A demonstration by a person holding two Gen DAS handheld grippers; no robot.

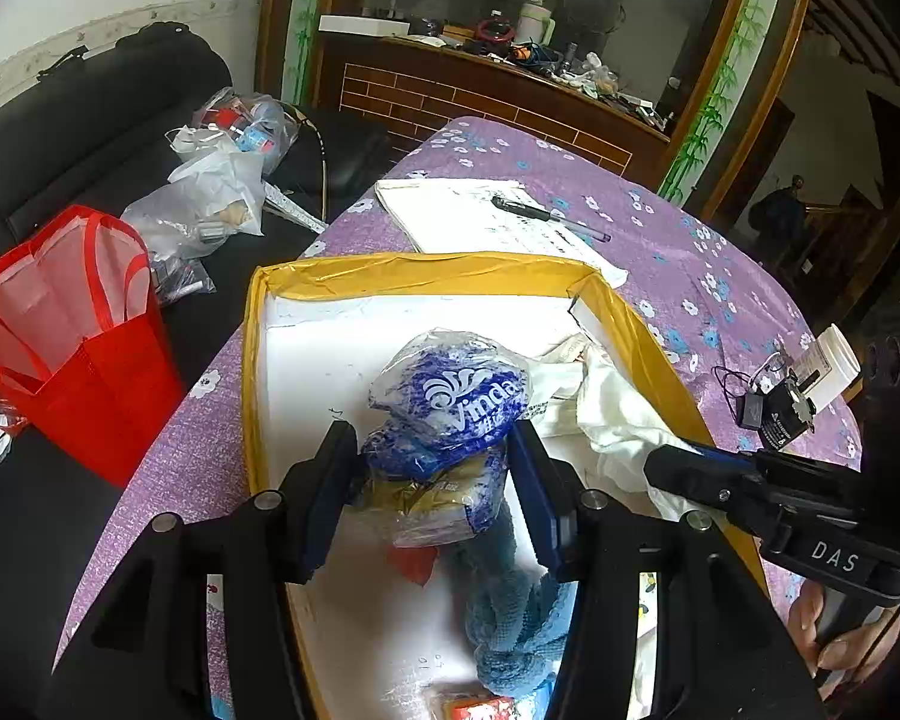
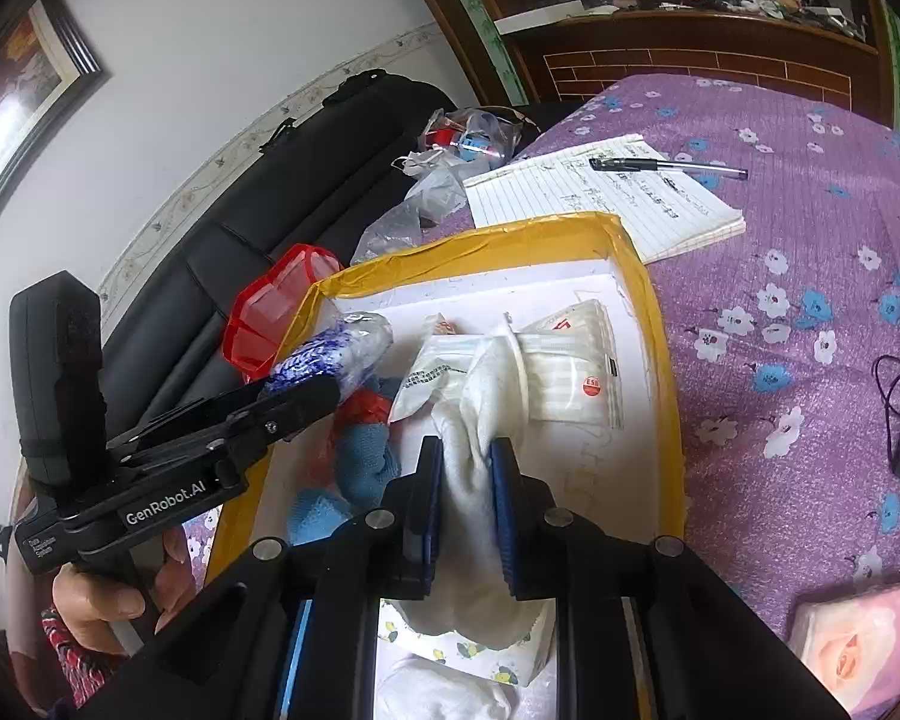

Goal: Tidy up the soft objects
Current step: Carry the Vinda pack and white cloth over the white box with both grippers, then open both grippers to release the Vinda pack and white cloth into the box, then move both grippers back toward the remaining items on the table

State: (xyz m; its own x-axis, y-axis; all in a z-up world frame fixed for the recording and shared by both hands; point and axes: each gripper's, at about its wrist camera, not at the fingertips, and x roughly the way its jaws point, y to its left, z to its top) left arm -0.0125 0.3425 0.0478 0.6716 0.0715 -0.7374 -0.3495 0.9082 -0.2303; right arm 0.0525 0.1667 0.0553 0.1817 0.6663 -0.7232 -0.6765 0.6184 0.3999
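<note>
Left gripper clenched on light, crinkly, slippery tissue pack mid-body; right gripper pinching limp white cloth between pads.

One box, one notepad, one pen, two tools.

"Vinda" on blue tissue pack | "DAS" on right gripper | "GenRobot.AI" on left gripper
</note>
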